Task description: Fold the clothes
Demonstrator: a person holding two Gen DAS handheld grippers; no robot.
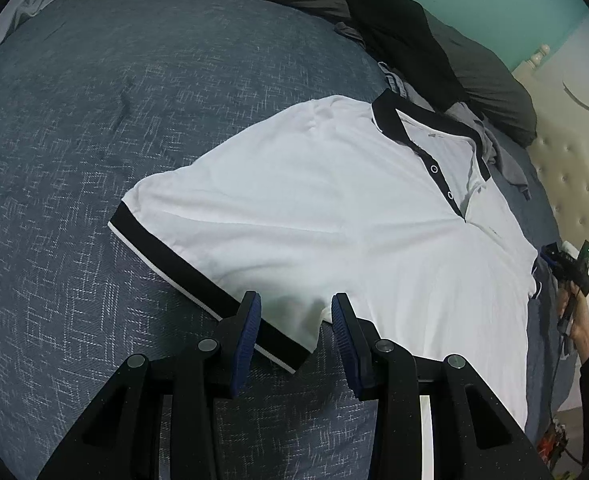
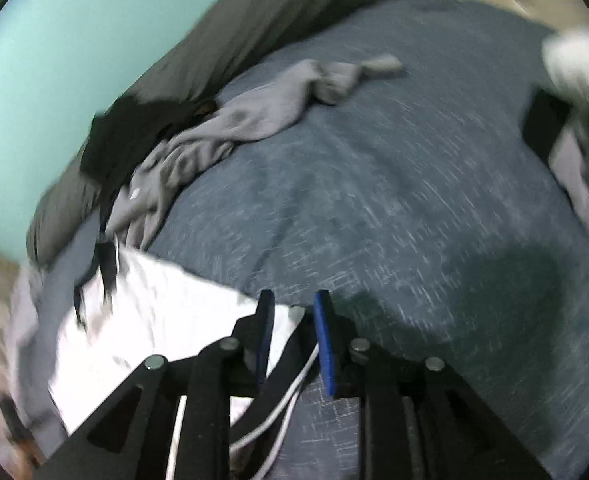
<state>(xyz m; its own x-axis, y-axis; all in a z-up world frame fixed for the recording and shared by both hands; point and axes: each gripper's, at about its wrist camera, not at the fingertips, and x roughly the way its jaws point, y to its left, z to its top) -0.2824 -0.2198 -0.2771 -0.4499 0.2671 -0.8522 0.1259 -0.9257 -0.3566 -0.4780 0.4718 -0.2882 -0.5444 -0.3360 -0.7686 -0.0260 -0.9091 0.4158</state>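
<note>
A white polo shirt [image 1: 334, 216] with black collar [image 1: 390, 120] and black sleeve cuffs lies spread face up on the blue bedspread [image 1: 114, 120]. My left gripper [image 1: 296, 304] is open, its jaws straddling the underarm corner where the near sleeve's black cuff [image 1: 198, 276] meets the body. In the blurred right wrist view, my right gripper [image 2: 294, 304] is open over the shirt's other sleeve [image 2: 154, 312], whose black cuff [image 2: 290, 364] lies between the fingers. The right gripper also shows in the left wrist view [image 1: 570, 268], at the shirt's far edge.
A grey garment [image 2: 254, 116] and a black garment [image 2: 126, 136] lie crumpled beyond the shirt's collar, against dark pillows [image 1: 490, 76]. A cream tufted headboard [image 1: 574, 168] stands at the right. The wall [image 2: 62, 48] is teal.
</note>
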